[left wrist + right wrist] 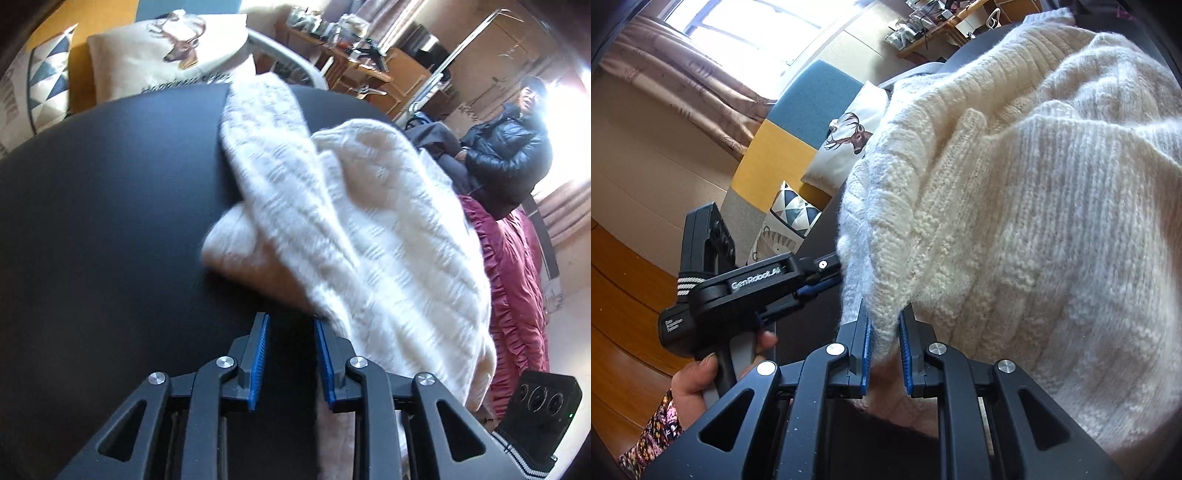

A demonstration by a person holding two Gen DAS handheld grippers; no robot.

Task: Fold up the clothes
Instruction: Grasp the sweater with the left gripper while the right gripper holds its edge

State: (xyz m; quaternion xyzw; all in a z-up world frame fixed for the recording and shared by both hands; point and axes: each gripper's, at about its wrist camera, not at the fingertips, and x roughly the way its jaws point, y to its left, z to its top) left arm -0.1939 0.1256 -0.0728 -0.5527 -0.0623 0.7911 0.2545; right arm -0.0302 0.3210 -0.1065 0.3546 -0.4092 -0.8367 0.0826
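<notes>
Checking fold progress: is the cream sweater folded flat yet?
No. The cream sweater lies bunched and doubled over on the black table, one edge lifted between the right gripper fingers.

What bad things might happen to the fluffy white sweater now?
1. The right gripper pinches only a thin edge of the white sweater, so the heavy knit might slip out.
2. The left gripper is open with nothing between its pads, the sweater lying just beside it, so it could close on air and leave the fold lopsided.
3. The sweater drapes toward the edge of the black table near the dark red cloth, so it might slide off.
</notes>
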